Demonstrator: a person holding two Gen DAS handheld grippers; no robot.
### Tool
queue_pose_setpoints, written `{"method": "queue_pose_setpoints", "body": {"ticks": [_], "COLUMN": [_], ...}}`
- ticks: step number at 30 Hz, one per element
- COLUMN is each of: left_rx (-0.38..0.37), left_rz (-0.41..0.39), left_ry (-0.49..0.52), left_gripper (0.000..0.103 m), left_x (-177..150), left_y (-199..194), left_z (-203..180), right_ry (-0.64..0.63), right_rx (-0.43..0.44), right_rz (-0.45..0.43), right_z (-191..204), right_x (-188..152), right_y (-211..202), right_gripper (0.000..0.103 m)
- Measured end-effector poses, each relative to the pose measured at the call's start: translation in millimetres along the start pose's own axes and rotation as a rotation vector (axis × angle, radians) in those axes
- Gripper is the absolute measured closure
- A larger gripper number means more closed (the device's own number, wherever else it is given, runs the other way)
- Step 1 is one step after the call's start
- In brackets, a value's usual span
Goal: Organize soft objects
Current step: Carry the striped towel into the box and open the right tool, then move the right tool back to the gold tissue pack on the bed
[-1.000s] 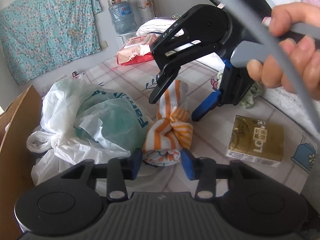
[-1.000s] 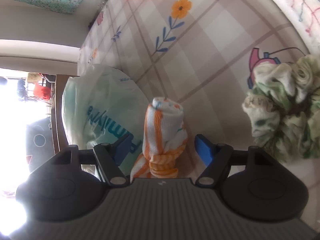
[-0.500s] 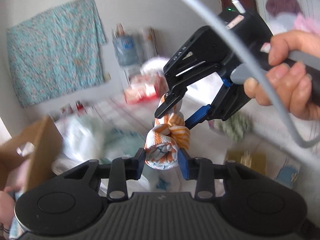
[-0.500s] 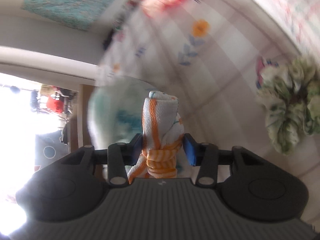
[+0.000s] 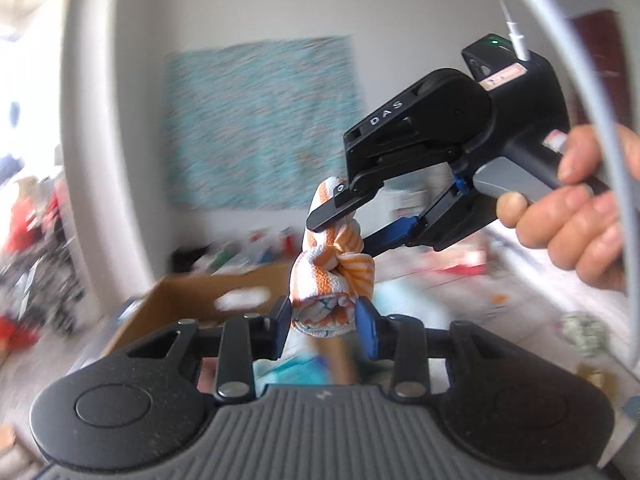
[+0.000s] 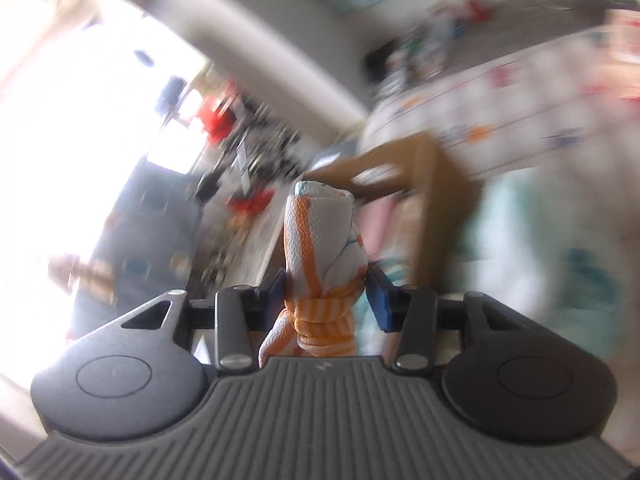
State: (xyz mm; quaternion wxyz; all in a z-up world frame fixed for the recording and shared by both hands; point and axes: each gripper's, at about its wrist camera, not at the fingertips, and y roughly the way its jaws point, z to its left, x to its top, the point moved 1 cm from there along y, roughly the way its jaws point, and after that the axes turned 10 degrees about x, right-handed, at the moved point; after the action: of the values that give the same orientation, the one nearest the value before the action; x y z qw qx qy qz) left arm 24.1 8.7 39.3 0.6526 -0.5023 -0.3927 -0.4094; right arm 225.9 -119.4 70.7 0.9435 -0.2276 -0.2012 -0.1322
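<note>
Left wrist view: left tool [image 5: 322, 316] and right tool [image 5: 352, 224] each clench opposite ends of the knotted striped cloth [image 5: 332, 280].

A cardboard box [image 5: 208, 292] stands below a teal wall cloth [image 5: 260, 120].

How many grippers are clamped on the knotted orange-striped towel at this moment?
2. The left gripper pinches the lower end of the orange-striped towel; the right gripper, held by a hand, pinches its upper end. The towel hangs in the air between them.
</note>
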Motion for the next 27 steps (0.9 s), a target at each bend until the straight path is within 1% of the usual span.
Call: {"method": "queue_pose_setpoints", "body": {"ticks": [4,7,9,11,14,15,17,19,21,23,25,27], "left_rx": [0.101,0.138,0.154,0.161,0.176,0.175,0.167,0.163,0.160,0.162,0.163,0.161], "left_rz": [0.108,0.192,0.245,0.286,0.290,0.290,0.286,0.281,0.278,0.277,0.278,0.276], "left_ry": [-0.097,-0.170,-0.208,-0.239,-0.251,-0.250,-0.244,-0.236,-0.227,-0.216,-0.210,-0.211], "left_gripper": [0.066,0.066,0.066,0.061,0.051,0.051,0.051,0.049,0.046,0.044,0.041,0.039], "left_x": [-23.1,-41.6,-53.9,-62.7,-66.2,-60.3,-60.9,-61.8,-62.6,-64.2,-65.8,-66.6], "left_y": [7.0,13.8,19.6,20.5,15.0,17.4,14.5,11.3,10.8,10.4,11.5,11.0], "left_z": [50.0,76.8,89.9,100.1,111.4,121.4,123.0,126.1,124.1,122.2,120.7,119.9], "right_ry": [-0.028,-0.046,-0.060,-0.068,-0.068,-0.062,-0.040,-0.017,-0.040,-0.063,-0.036,0.009], "right_rx": [0.038,0.036,0.018,-0.004,-0.046,-0.054,-0.062,-0.049,-0.050,-0.064,-0.076,-0.088], "right_rz": [0.161,0.267,0.319,0.372,0.439,0.464,0.509,0.561,0.597,0.605,0.615,0.627], "right_z": [24.9,33.4,34.2,33.1,28.7,23.9,15.6,11.6,13.5,16.2,13.5,8.7], "right_x": [-9.4,-22.3,-30.3,-43.2,-60.9,-67.1,-77.3,-87.8,-97.0,-100.1,-99.8,-100.3], "right_y": [90.7,151.6,187.3,220.4,257.5,265.8,284.1,297.7,307.9,313.8,320.0,319.0], "right_gripper": [0.060,0.060,0.060,0.060,0.060,0.060,0.061,0.061,0.060,0.058,0.056,0.052]}}
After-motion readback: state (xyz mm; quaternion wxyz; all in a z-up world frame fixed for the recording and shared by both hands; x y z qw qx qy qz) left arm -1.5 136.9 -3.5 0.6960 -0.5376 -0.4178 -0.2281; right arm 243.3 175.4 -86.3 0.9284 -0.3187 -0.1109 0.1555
